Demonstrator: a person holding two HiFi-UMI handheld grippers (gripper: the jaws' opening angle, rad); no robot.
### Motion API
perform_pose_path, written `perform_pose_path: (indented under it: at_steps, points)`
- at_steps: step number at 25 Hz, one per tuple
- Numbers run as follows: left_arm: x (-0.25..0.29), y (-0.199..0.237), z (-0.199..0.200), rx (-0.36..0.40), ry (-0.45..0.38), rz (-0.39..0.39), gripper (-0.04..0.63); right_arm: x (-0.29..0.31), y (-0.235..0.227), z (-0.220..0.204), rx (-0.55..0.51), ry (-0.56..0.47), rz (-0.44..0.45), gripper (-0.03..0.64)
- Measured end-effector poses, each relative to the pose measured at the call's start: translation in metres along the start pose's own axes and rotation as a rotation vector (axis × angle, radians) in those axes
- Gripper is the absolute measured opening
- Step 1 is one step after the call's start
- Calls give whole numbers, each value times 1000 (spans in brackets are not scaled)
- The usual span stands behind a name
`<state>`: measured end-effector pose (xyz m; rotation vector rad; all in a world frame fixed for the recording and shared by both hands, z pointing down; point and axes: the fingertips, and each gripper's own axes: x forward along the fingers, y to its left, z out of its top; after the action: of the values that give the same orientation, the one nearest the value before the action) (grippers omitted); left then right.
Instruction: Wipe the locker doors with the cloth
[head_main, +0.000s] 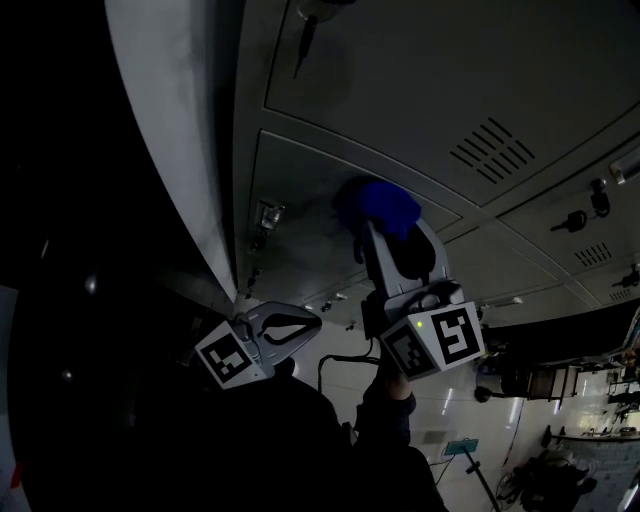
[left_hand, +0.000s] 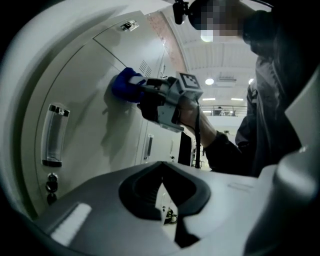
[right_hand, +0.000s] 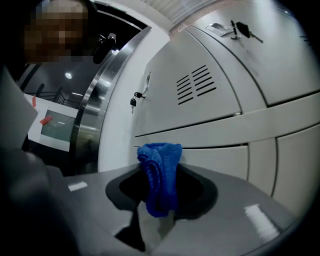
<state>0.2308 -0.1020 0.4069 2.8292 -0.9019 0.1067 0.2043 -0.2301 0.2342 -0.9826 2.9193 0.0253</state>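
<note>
R gripper (right_hand: 161, 197) pinches blue cloth (right_hand: 159, 167) vs locker door (head_main: 310, 185); L gripper (left_hand: 164, 197) jaws together, empty.
Cloth looks soft, light, bunched: grip mid-fold, press flat.

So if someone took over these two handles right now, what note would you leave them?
Right gripper: shut on the blue cloth, which is pressed against a grey locker door.
Left gripper: shut, empty, not touching the doors.
Done: the cloth is on this door; how much is already clean cannot be told.
Left: finish this door, then the neighbouring doors.
</note>
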Motion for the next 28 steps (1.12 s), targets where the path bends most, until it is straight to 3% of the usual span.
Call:
perform_pose_path:
  at_steps: [10,17,28]
  points:
    - [37,-16,-3,-5,13,-71,-3,-63,-66,0,-19,7,-137,147]
    - [39,-11,-11,-14,39,-62,-3,-82,-84,-1,-21,3,-198,149]
    - [-15,-1,-17,-28,85,-13,-3,-20,19,-28,70,4,29,148]
